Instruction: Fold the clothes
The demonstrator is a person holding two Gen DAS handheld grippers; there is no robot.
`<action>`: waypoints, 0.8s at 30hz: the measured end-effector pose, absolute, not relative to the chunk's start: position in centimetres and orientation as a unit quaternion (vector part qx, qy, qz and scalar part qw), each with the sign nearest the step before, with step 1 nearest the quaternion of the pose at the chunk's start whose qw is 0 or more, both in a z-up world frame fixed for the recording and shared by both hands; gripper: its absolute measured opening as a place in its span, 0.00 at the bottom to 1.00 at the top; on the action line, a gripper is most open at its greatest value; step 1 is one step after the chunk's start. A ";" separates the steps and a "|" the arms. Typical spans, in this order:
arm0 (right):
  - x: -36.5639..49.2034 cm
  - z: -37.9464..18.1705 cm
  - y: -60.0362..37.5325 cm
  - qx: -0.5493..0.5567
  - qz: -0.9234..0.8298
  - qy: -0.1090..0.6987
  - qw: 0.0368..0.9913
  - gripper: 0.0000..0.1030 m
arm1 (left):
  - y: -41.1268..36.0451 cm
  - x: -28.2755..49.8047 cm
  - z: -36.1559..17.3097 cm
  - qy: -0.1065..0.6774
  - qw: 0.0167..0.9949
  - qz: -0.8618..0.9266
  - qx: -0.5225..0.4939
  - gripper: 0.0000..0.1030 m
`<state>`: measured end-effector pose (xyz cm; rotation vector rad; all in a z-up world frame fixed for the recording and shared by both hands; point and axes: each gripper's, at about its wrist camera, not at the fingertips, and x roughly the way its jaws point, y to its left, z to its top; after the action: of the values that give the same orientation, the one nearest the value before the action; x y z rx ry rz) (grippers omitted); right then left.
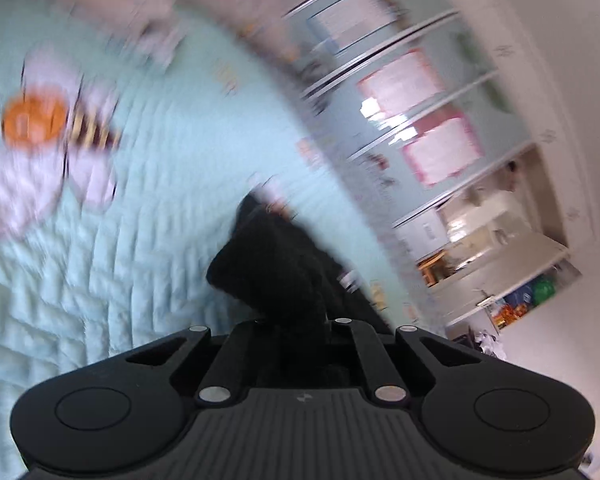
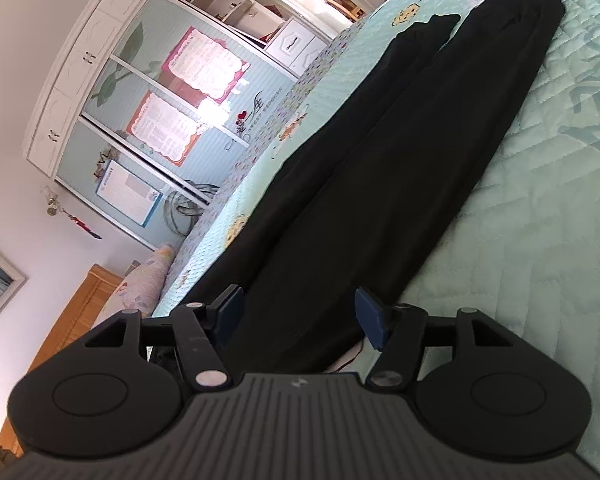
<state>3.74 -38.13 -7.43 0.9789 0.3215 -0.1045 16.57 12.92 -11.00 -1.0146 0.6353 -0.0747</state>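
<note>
Black trousers (image 2: 380, 160) lie stretched out lengthwise on a light green quilted bed cover (image 2: 520, 220), both legs running away from me near the bed's left edge. My right gripper (image 2: 302, 316) is open, its blue pads (image 2: 374, 320) on either side of the near end of the trousers, just above the cloth. In the blurred left wrist view, my left gripper (image 1: 296, 324) is shut on a bunched end of the black trousers (image 1: 276, 264), held above the bed cover (image 1: 140, 220).
A wardrobe (image 2: 172, 80) with sliding doors and pink posters stands past the bed's edge. A wooden headboard (image 2: 80, 312) and a floral pillow (image 2: 148, 284) are at the lower left. A cartoon print (image 1: 40, 120) marks the cover. A person (image 1: 508, 188) stands in a far doorway.
</note>
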 end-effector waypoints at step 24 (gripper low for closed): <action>1.9 -8.9 -46.4 0.595 -0.205 0.093 0.772 0.72 | 14.9 14.8 -12.8 0.305 0.824 -0.038 -0.476 0.34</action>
<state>1.89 -46.36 -8.85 1.2886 0.2006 -0.4451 14.78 14.92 -12.83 -1.0115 0.6495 -0.0806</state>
